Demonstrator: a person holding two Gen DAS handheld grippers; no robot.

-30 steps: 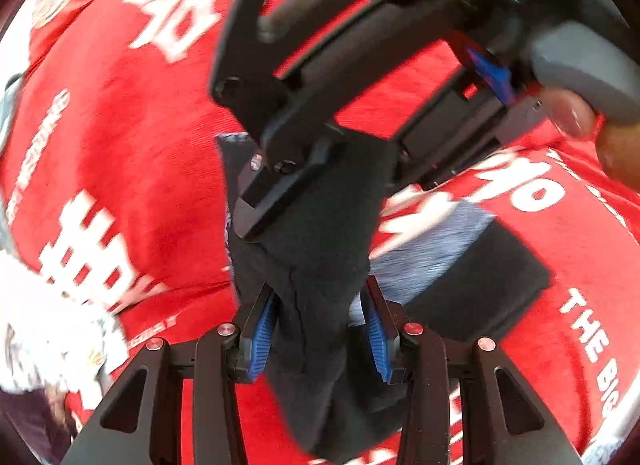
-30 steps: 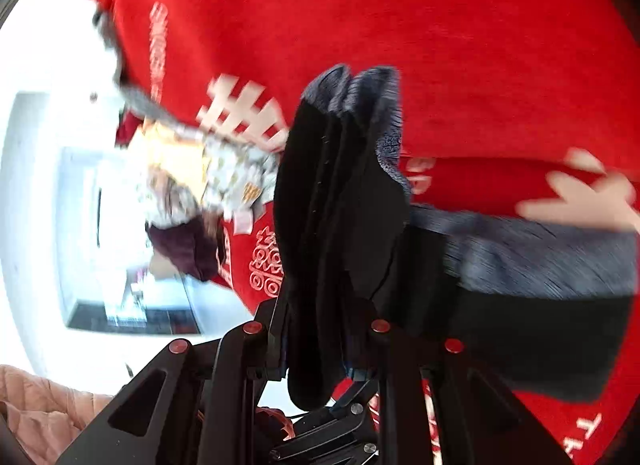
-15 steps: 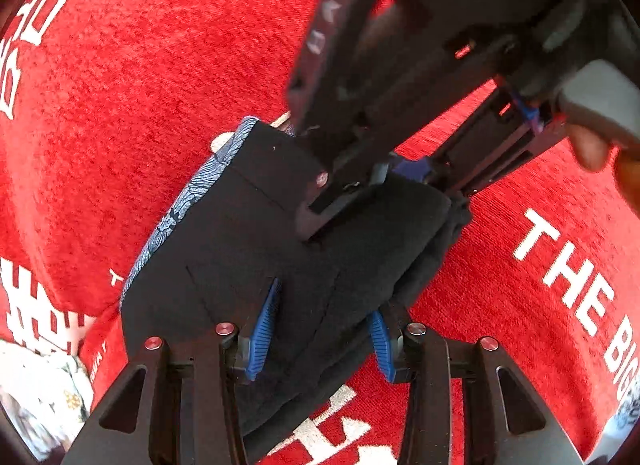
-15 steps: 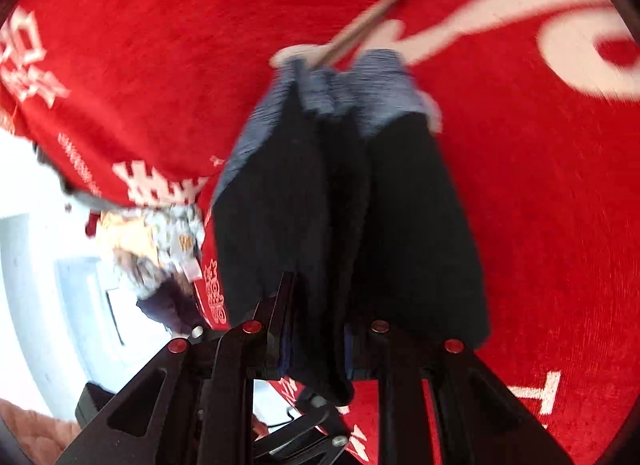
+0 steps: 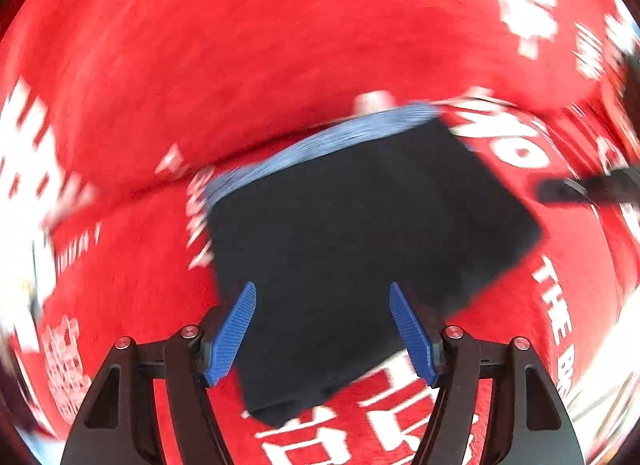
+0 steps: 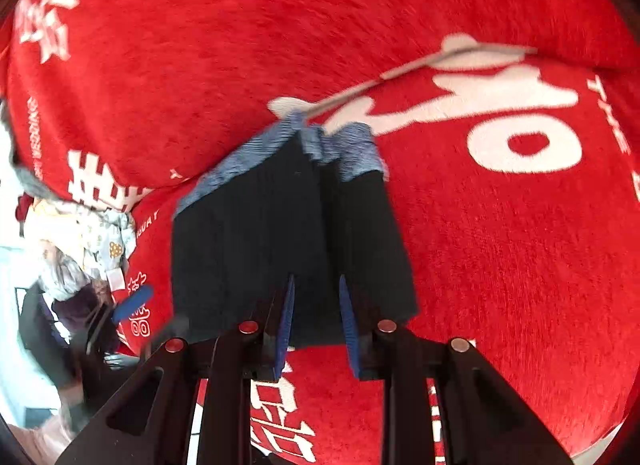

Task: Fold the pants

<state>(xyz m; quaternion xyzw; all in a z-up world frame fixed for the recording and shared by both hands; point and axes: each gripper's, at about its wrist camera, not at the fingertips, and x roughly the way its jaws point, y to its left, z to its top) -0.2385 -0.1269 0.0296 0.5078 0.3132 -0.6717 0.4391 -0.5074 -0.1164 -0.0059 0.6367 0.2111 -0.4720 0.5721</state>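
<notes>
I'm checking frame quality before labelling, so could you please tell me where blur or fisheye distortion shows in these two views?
Left wrist view: heavy motion blur smears the red cloth and its white lettering; the folded pants have soft edges, while the left hand-held gripper stays sharp. Right wrist view: milder blur, streaked waistband, cloth bowed at the rim, right hand-held gripper crisp.

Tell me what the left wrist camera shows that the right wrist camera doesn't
Only the left wrist view shows the folded pants as one flat dark rectangle, the left hand-held gripper with its blue pads spread wide apart above them, and the words THE BIG on the cloth.

Only the right wrist view shows the right hand-held gripper, pads narrowly parted over the pants' near edge, a pile of clothes at the left, and the drawstring.

Both show the dark pants, their blue-grey waistband, and the red printed cloth beneath.
</notes>
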